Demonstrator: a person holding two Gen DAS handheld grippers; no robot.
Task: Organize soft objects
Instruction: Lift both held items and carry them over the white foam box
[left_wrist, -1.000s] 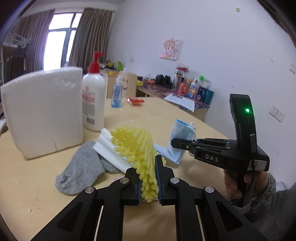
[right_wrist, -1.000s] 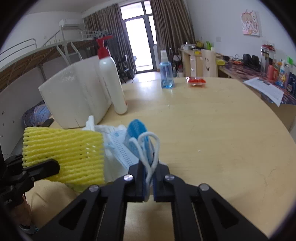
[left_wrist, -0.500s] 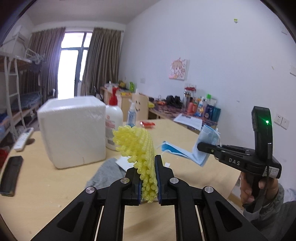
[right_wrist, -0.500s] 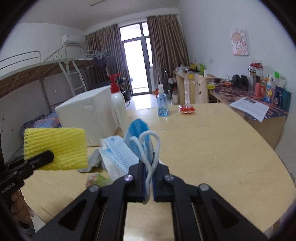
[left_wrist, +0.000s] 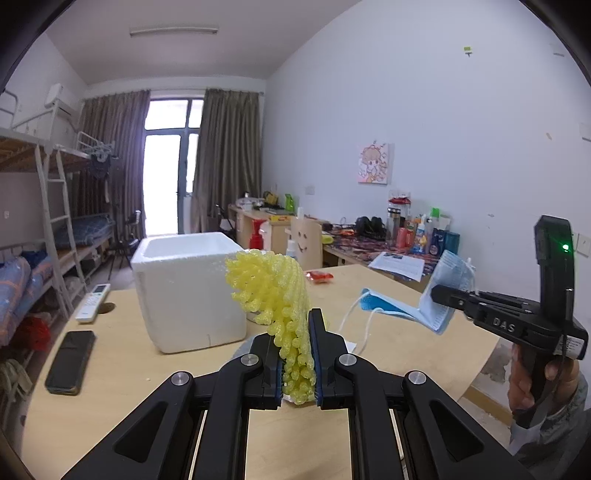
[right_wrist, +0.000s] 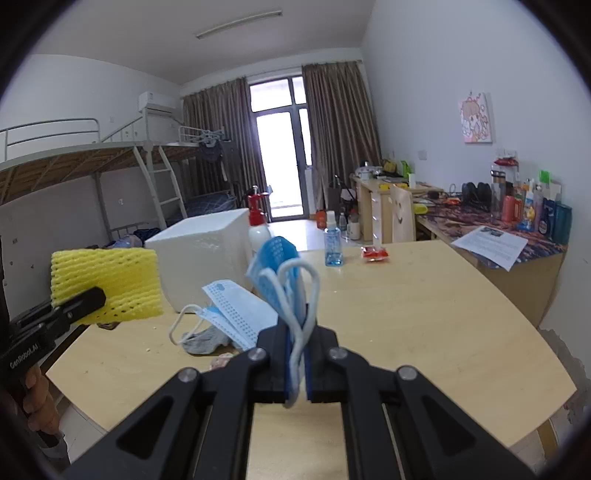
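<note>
Both tongs are pinching: our left gripper (left_wrist: 298, 363) clamps the yellow foam net (left_wrist: 275, 295), our right gripper (right_wrist: 297, 354) the blue face mask (right_wrist: 280, 273), both lifted above the wooden table (right_wrist: 424, 314). We see bunk beds (right_wrist: 92, 158), curtains (right_wrist: 336, 122) and a cluttered desk (right_wrist: 480, 221) around the room. Only the left view shows a phone (left_wrist: 70, 362) and remote (left_wrist: 92, 302) beside the open white foam box (left_wrist: 184, 288). Only the right view shows a second mask (right_wrist: 236, 314) over a grey sock (right_wrist: 203, 338), plus a blue bottle (right_wrist: 333, 245).
</note>
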